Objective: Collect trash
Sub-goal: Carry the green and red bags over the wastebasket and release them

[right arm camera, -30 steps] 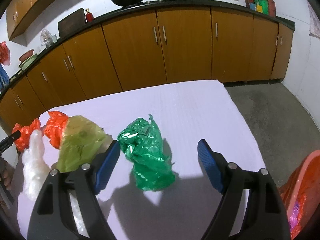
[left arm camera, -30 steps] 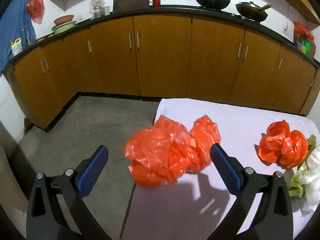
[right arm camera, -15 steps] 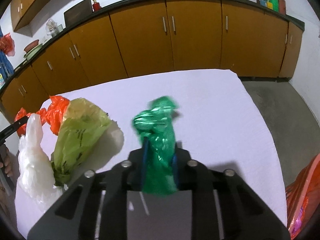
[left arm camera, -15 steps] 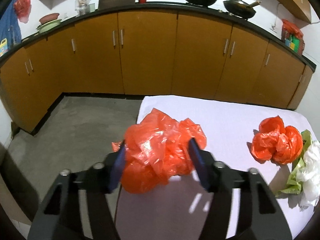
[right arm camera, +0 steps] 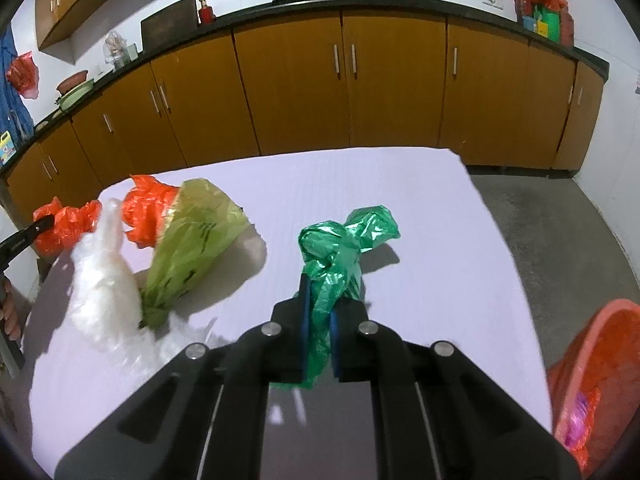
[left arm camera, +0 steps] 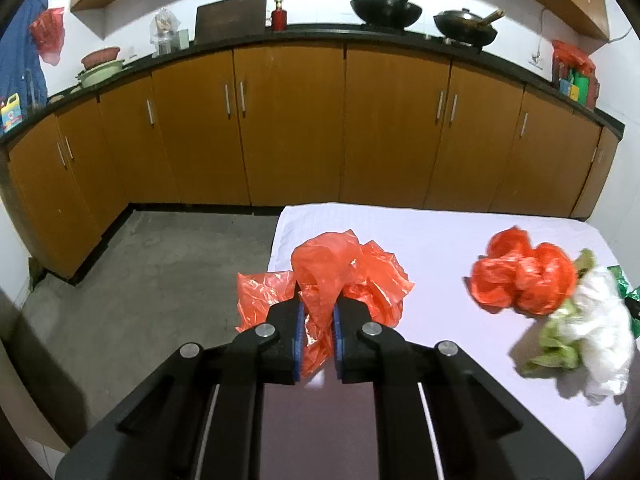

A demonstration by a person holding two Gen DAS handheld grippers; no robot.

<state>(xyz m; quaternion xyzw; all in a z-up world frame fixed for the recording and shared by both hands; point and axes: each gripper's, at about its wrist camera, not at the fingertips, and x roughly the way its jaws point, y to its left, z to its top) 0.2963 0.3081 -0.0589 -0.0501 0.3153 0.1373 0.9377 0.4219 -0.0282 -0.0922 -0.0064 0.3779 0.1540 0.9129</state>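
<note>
Pinches a fold of the crumpled orange bag (left arm camera: 344, 268) in the left gripper (left arm camera: 317, 310), having just closed the fingers on it, with the bulk of the plastic bunched ahead of the tips and spilling over the left corner of the white-clothed worktop (left arm camera: 400, 232). Pinches the green bag (right arm camera: 340, 240) the same way in the right gripper (right arm camera: 320, 304), over the right half of the worktop, having likewise just closed the fingers on its lower end, with its long axis running up and away from the tips toward a knotted head. Appears to be at the lift, judging by both clenched grips. Has the orange basin (right arm camera: 600, 344) low at the right, off the worktop's right edge, with something pink inside, so likely the drop point, and nearer the right hand than the left. Leaves open floor (right arm camera: 540, 220) beyond that edge and bare cloth around the green bag, so no obstacle to a swing rightward. For the left hand, probably means crossing the worktop past the second orange bag (left arm camera: 524, 280), the white bag (left arm camera: 600, 320) and the yellow-green bag (right arm camera: 196, 240) clustered mid-worktop, so better carried above them. Risks snagging trailing plastic on that cluster, or losing so thin a pinch.
</note>
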